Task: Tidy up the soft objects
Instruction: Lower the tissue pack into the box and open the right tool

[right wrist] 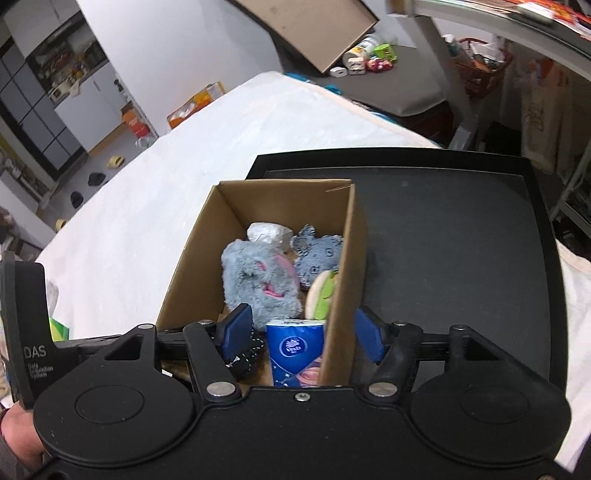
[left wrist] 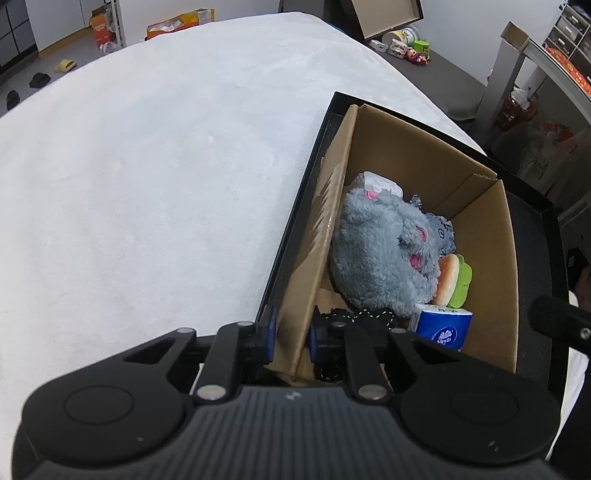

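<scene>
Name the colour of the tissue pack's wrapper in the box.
Blue tissue pack with white logo; right wrist view shows it best.

Both views lit evenly, indoor light, bright & diffuse, no hard shadows. White bed cover (left wrist: 147,166) nearly blown out in left wrist view, texture faint. Inside the cardboard box (left wrist: 424,155) soft shade along the near wall; grey plush (left wrist: 376,251) well lit, fur detail crisp. Strong fisheye bend: bed edge & black tray (right wrist: 461,206) rim curve hard toward the borders. Right wrist view slightly soft w/ motion blur at top right shelves (right wrist: 517,22); gripper bodies near lens dark, matte, little glare
</scene>
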Action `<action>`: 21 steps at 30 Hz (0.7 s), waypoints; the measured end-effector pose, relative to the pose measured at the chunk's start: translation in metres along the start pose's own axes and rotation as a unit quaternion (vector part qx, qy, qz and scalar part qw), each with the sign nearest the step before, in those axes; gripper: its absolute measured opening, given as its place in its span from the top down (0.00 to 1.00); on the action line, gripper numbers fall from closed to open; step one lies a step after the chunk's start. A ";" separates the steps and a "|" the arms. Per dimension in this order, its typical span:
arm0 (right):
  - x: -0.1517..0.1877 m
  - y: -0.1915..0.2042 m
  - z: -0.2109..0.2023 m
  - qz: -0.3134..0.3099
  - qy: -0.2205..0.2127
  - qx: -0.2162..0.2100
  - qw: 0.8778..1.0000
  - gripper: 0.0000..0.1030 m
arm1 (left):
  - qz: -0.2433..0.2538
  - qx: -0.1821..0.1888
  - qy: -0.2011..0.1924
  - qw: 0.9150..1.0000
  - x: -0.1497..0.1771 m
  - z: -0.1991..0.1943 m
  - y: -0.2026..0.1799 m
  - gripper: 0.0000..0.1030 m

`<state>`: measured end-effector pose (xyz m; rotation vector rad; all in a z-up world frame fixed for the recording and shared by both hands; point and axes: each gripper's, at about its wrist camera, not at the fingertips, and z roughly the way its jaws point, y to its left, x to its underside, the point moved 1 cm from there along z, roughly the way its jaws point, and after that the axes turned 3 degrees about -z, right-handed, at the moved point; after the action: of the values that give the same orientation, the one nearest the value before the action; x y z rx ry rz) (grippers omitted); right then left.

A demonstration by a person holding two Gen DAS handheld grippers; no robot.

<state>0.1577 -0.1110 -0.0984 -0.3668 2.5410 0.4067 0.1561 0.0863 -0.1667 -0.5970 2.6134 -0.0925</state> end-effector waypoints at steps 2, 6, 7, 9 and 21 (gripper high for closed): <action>0.002 -0.005 -0.004 0.009 -0.003 0.001 1.000 0.39 | 0.004 -0.008 0.001 1.000 -0.001 -0.003 -0.002 0.81; 0.005 -0.013 -0.012 0.026 -0.011 0.002 1.000 0.34 | 0.012 -0.016 0.001 1.000 -0.003 -0.013 -0.008 0.79; 0.007 -0.015 -0.015 0.029 -0.015 0.003 0.999 0.32 | 0.013 -0.015 0.002 1.000 -0.003 -0.016 -0.009 0.76; 0.009 -0.019 -0.022 0.036 -0.022 0.005 0.999 0.28 | 0.016 -0.017 0.003 1.000 -0.004 -0.021 -0.012 0.68; 0.020 -0.032 -0.059 0.060 -0.056 0.026 0.996 0.10 | 0.046 -0.008 -0.018 0.999 0.003 -0.073 -0.029 0.32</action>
<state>0.1250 -0.1646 -0.0682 -0.1665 2.4662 0.3938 0.1327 0.0560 -0.0979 -0.4773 2.6049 -0.0320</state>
